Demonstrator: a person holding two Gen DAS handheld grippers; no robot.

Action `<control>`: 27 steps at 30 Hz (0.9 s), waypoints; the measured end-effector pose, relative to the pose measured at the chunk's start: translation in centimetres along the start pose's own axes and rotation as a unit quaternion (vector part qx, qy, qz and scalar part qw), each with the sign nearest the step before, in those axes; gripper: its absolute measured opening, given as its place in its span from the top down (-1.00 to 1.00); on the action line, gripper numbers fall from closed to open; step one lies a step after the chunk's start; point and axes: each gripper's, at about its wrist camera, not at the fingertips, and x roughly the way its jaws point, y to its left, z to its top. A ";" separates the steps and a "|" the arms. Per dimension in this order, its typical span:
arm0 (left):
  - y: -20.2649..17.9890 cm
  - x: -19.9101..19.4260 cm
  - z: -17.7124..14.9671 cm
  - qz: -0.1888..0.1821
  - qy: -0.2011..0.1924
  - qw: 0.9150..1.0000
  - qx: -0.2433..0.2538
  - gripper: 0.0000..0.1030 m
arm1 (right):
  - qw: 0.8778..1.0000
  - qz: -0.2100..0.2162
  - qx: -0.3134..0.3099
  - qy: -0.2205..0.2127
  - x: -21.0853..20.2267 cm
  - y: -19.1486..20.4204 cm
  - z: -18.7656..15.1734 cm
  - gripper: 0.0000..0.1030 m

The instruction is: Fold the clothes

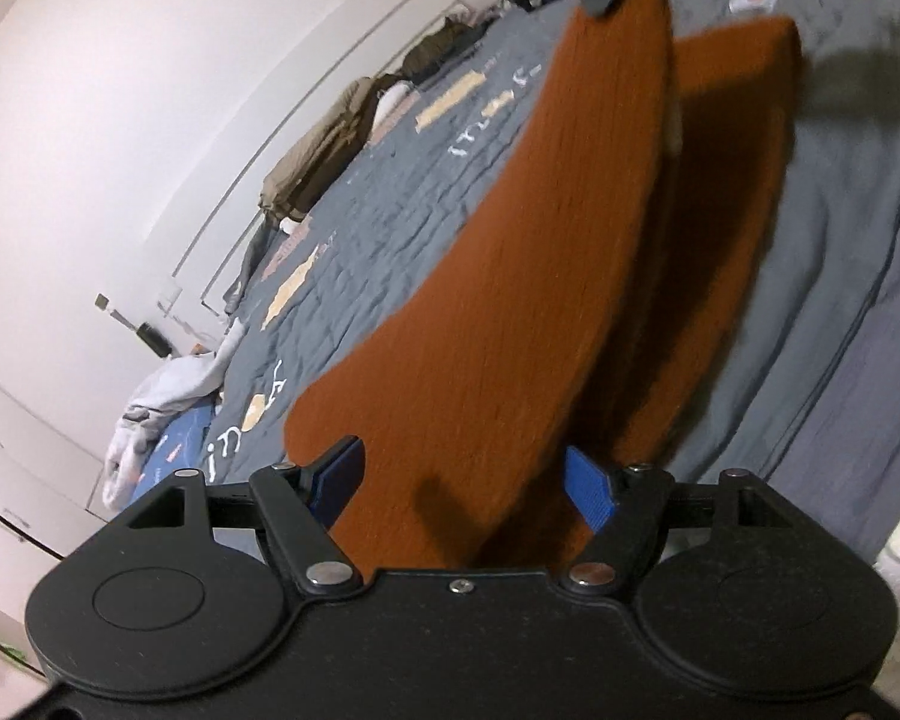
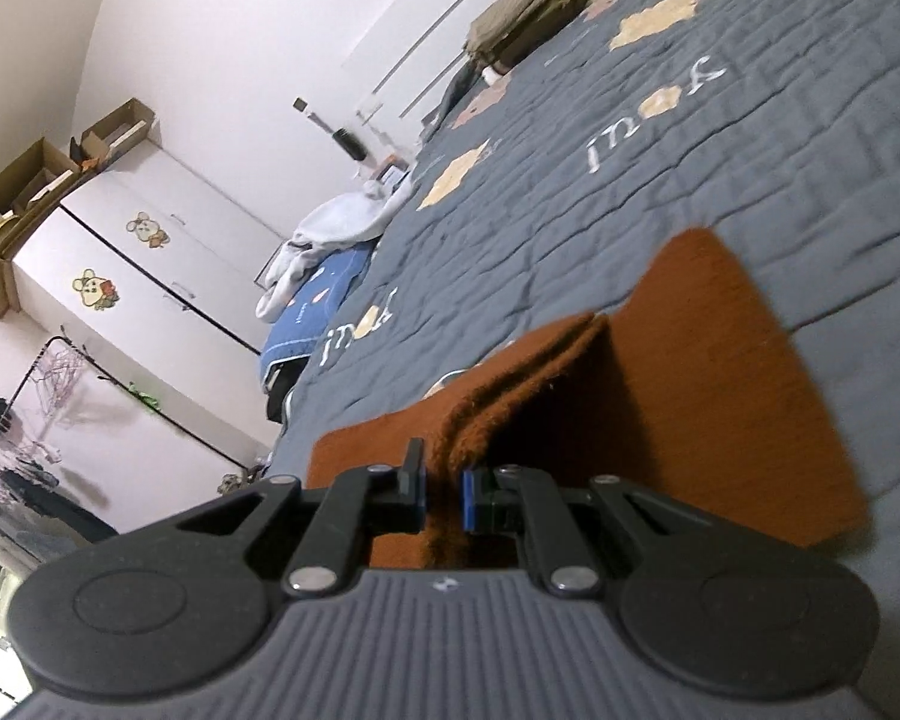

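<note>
Above grey quilt point(image 2: 660, 192), both grippers point(image 1: 465, 480) point(image 2: 444, 495) pinch brown garment point(image 1: 510, 300); grey clothes point(image 2: 336, 228) beyond.

My right gripper point(image 2: 444, 495) pinches a bunched fold of the rust-brown knit garment point(image 2: 720, 384), jaws nearly together. The cloth drapes over the grey quilted bedspread point(image 2: 630, 180); a white wardrobe point(image 2: 168, 252) stands beyond.
</note>
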 end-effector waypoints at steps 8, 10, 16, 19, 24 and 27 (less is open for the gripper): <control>-0.5 0.3 -0.6 -0.011 0.027 0.999 0.038 -0.39 | 0.999 -0.027 0.003 -0.040 -4.4 -2.3 1.3 0.80; -0.5 -0.2 -0.7 -0.019 0.021 0.999 0.034 -0.39 | 0.998 -0.032 0.004 -0.048 -5.3 -3.0 1.8 0.80; -1.0 -0.8 -0.2 -0.016 -0.008 0.999 0.049 -0.54 | 0.998 -0.058 0.015 -0.031 -4.7 -4.8 1.9 0.80; -0.6 -0.5 -0.5 -0.006 0.002 0.999 0.052 -0.54 | 0.997 -0.072 0.008 -0.018 -4.2 -5.2 1.7 0.80; 0.0 0.1 -0.9 0.010 0.018 0.998 0.058 0.04 | 0.997 -0.078 0.009 -0.013 -4.3 -5.4 1.4 0.80; 0.3 0.5 -1.1 0.020 0.028 0.998 0.061 0.40 | 0.997 -0.077 0.008 -0.011 -4.3 -5.4 1.4 0.80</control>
